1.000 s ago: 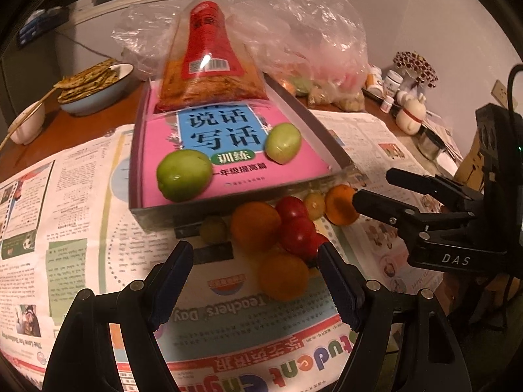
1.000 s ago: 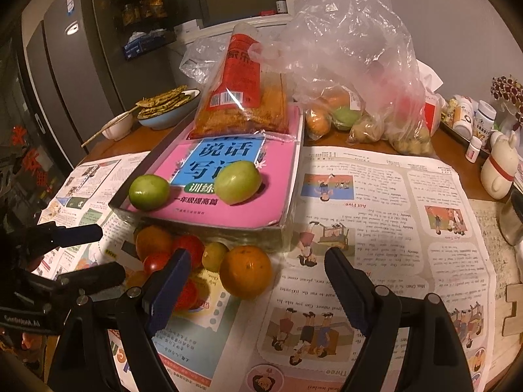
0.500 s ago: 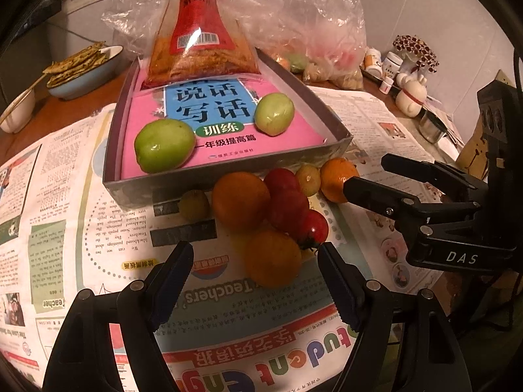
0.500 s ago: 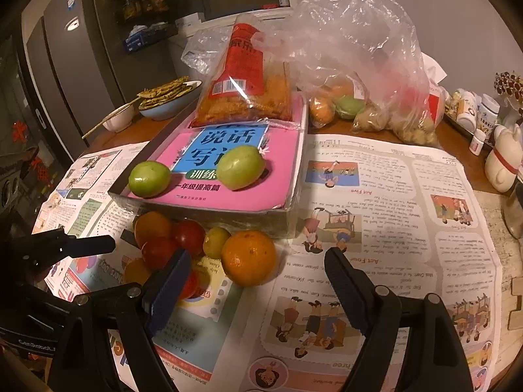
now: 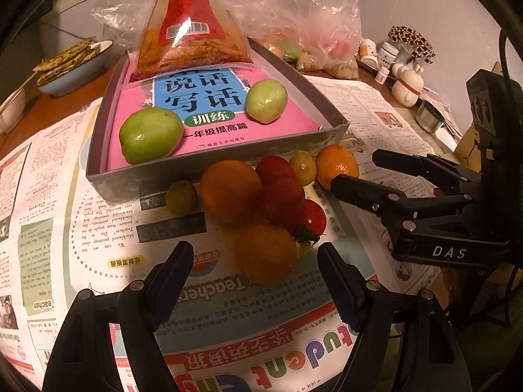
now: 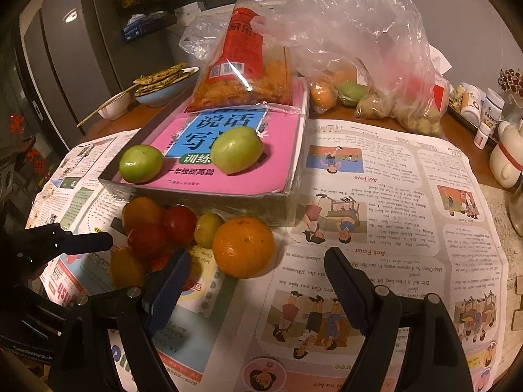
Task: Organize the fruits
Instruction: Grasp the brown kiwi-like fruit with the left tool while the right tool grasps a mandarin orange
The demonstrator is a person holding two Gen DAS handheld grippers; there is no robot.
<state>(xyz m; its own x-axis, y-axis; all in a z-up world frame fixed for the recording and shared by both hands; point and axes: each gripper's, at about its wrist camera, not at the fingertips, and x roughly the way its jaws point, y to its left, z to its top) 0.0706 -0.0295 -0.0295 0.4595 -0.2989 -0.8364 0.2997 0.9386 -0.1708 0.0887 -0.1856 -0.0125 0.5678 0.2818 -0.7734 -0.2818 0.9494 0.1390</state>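
Note:
A pile of fruit lies on newspaper in front of a grey box (image 5: 212, 166): oranges (image 5: 230, 189), red tomatoes (image 5: 281, 196) and small yellow-green fruits (image 5: 181, 196). Two green tomatoes (image 5: 150, 134) lie on the pink book inside the box. My left gripper (image 5: 251, 261) is open, its fingers on either side of the nearest orange (image 5: 266, 253). My right gripper (image 6: 258, 268) is open just in front of a large orange (image 6: 243, 245). It also shows in the left wrist view (image 5: 356, 170), one finger tip touching that orange (image 5: 336, 163).
A red snack bag (image 5: 189, 29) leans on the box's far end. A clear plastic bag (image 6: 366, 65) with more produce lies behind. A bowl of flatbread (image 5: 70, 65) stands far left, jars and a white figurine (image 5: 408, 83) far right. Newspaper (image 6: 392, 196) covers the table.
Both grippers have moved forward and lower toward the fruit pile. The left fingers now flank the nearest orange. The right gripper has closed in on the large orange. Both stay open.

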